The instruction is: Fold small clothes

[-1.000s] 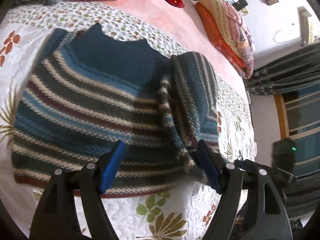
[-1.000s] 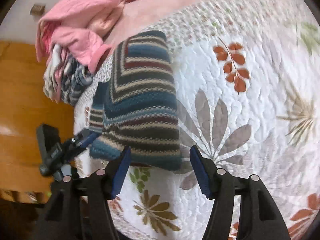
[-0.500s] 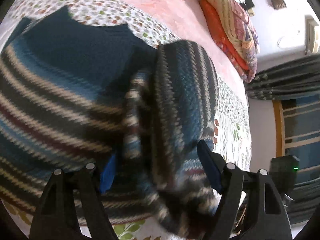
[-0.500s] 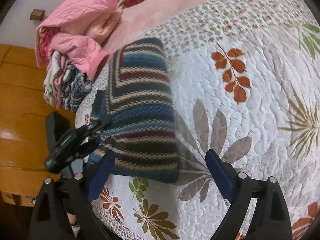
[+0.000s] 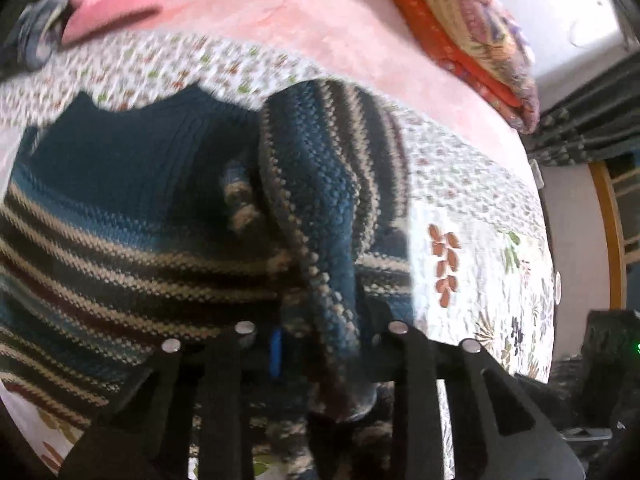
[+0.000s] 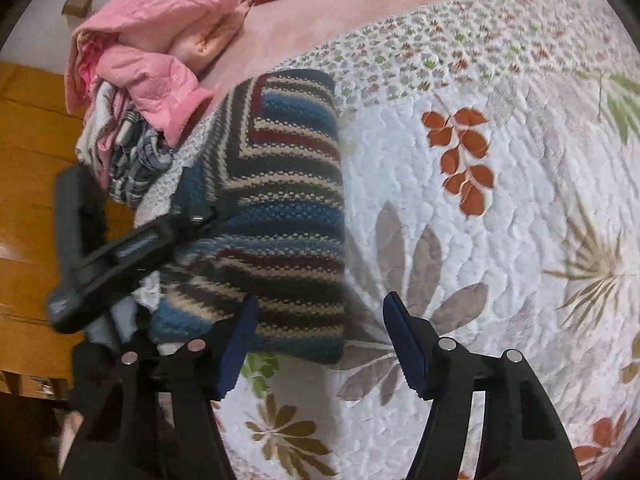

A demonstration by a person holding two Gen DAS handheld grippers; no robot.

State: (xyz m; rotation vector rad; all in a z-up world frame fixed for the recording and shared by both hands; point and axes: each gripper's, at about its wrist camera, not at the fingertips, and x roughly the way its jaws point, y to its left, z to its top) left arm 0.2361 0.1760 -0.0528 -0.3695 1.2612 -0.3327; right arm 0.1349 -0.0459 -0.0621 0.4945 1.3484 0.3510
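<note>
A striped knit sweater (image 5: 120,248) in blue, cream and maroon lies on the floral quilt (image 5: 472,208), with one side folded over into a thick ridge (image 5: 320,184). My left gripper (image 5: 320,340) has its fingers drawn in around the near end of that ridge, with knit fabric filling the gap and only a sliver of blue pad showing. In the right wrist view the sweater (image 6: 280,208) is a narrow folded strip, and the left gripper (image 6: 188,220) bites its left edge. My right gripper (image 6: 320,308) stands open just above the sweater's near right corner, holding nothing.
A heap of pink and plaid clothes (image 6: 152,52) sits at the bed's far left. Folded orange and patterned blankets (image 5: 472,40) lie at the far right by dark curtains (image 5: 592,120). A wooden floor (image 6: 28,160) borders the bed's edge. The quilt (image 6: 500,220) spreads wide to the right.
My left gripper pushed forward onto the folded ridge and its fingers closed in on the fabric. My right gripper stayed open and narrowed slightly near the sweater's corner.
</note>
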